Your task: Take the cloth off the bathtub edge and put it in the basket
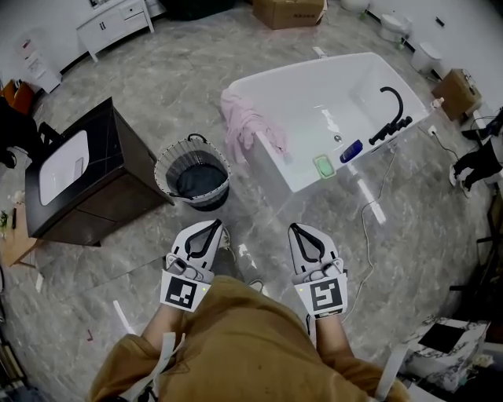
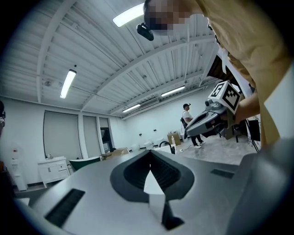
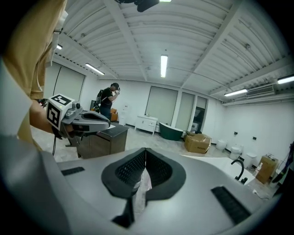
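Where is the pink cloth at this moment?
In the head view, the pink cloth hangs over the white bathtub's left end, up and right of the basket.

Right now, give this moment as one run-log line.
cloth: draped over bathtub edge | basket: floor, beside bathtub | left gripper: shut, empty | right gripper: shut, empty | task: not yet begun

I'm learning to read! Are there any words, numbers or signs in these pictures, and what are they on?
No text here can be read.
Faint print on the box: too small to read.
Cubes on the left gripper and right gripper: black-and-white square patterns only, no letters or numbers.
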{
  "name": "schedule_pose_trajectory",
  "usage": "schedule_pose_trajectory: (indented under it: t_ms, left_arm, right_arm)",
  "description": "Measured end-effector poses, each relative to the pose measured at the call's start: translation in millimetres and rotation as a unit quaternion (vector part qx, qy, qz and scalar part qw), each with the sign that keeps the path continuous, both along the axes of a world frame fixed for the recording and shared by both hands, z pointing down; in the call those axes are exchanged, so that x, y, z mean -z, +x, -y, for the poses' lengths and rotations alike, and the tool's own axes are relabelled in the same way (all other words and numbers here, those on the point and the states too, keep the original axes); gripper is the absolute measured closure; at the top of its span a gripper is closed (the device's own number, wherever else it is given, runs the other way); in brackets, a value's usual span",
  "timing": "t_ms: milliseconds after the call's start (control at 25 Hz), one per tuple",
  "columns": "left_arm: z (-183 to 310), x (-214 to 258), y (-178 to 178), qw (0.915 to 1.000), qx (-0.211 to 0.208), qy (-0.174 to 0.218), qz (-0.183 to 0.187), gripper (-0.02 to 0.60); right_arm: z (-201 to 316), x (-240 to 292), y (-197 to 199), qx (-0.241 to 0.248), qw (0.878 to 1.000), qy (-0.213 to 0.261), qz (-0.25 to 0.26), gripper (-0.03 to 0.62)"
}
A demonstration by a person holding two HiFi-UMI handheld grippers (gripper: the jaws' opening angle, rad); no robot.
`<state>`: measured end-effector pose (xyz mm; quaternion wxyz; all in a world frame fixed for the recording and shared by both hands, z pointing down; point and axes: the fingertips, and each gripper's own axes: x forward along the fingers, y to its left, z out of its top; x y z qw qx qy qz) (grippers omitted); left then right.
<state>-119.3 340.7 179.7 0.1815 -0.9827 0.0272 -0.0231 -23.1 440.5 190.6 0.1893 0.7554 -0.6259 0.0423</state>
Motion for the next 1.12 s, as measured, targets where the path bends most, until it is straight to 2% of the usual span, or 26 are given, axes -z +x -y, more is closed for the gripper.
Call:
schedule_pose_trajectory:
  t_ms: [200,480,680,1120]
  left_arm:
    - [40,-11,28,0.9998,0.0,-0.02,0.001,0.575]
    - [112,-7,87,0.9991,-0.01,-0.04,-0.013,0.575]
    - [162,-4,126,0.9989,-0.029,-0.032,-0.017,0.575]
    - [249,-8,174,0.9969,-0.061,-0.048,-0.012,0.575]
  right_arm:
    - [41,1,28,-0.002,1.0,-0.001,-0.003,0.588]
    - [120,11,72,0.005,1.0,-0.002,-0.005,0.588]
    - [172,10,103,0.0,1.0,-0.014,-0.012,0.588]
    - [259,6,141,-0.02,0.999,-0.035,0.001,0.588]
